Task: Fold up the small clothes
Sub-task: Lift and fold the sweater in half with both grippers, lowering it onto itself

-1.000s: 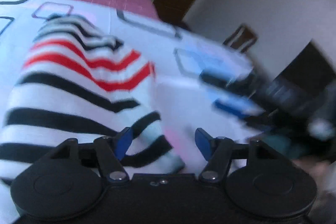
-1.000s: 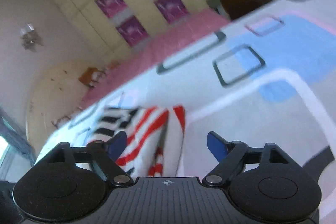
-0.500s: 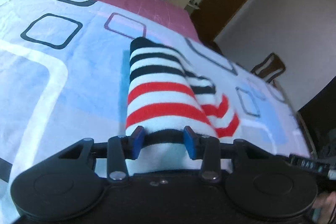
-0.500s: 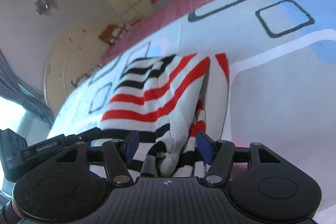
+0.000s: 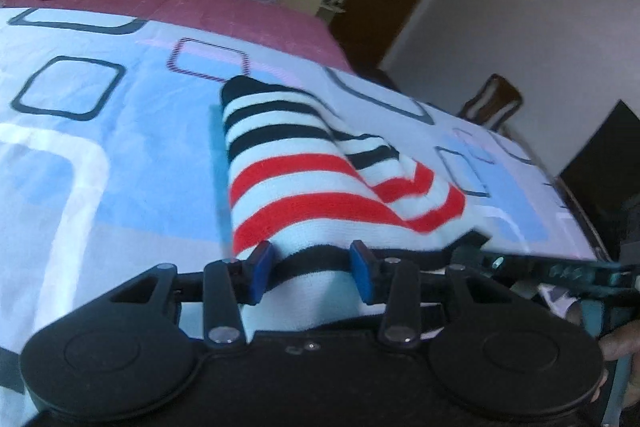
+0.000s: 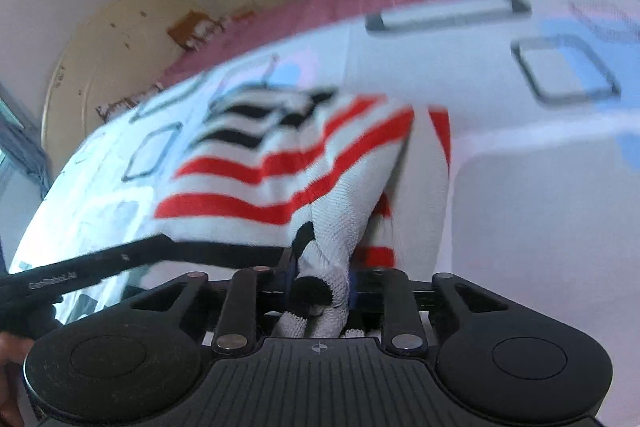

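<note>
Both tongs meet the near edge of a small striped sweater point(image 5: 320, 187); the left gripper point(image 5: 312, 273) has its blue pads point(image 5: 260, 267) set against either side of a raised fold of black-banded hem, pressing on it; the right gripper point(image 6: 320, 283) is closing, its jaws narrowed onto a bunched knot of white knit that fills the gap between them; the sweater, white with black and red stripes, lies partly folded on a bedsheet point(image 5: 100, 147) patterned with pale blue blocks and dark outlined squares; a pink cover point(image 5: 224, 7) lies beyond it.
</note>
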`<state>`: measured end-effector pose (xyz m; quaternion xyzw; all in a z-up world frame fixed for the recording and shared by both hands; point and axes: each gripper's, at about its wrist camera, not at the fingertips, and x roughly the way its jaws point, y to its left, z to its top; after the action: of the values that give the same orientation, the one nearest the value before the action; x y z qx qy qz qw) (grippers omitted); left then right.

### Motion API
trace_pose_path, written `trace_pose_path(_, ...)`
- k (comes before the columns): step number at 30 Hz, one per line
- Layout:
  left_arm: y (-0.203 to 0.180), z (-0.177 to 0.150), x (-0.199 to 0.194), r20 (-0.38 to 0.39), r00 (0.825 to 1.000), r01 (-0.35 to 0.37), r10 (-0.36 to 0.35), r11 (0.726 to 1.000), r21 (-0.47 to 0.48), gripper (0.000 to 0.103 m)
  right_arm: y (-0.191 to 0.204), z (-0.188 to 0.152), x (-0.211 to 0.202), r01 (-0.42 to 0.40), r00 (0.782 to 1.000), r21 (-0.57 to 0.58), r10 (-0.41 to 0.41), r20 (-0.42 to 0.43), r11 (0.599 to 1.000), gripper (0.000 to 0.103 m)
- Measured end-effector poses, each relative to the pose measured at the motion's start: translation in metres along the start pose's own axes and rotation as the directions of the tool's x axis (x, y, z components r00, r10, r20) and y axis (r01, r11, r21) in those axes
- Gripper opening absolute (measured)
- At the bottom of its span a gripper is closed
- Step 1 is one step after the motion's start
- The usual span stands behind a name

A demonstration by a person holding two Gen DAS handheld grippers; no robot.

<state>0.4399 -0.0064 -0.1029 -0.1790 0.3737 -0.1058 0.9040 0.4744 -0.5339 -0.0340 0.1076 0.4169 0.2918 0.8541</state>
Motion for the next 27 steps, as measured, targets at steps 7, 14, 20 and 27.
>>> trace_pose_path(7,-0.034,0.009,0.020,-0.086,0.991,-0.080,0.098,0.977,0.197,0.042,-0.033,-0.025,0.010,0.017,1.000,0.091,-0.016,-0.015,0.996,0.023)
trace_pose_path(14,-0.011,0.041,0.014,-0.082,0.997,0.031,-0.018,0.987,0.161,0.040,-0.055,0.001,-0.007,-0.015,0.998,0.161,0.004,0.070,0.987,0.058)
trace_pose_path(20,-0.001,0.067,0.046,-0.089,0.996,0.007,0.007,0.988,0.151,0.040,-0.092,0.040,0.042,-0.103,0.994,0.344,0.108,0.005,0.933,0.050)
trace_pose_path(27,-0.007,0.068,0.074,-0.084,0.996,0.026,-0.011,0.983,0.182,0.039,-0.072,0.053,0.030,-0.030,0.995,0.142,0.016,0.101,0.989,0.009)
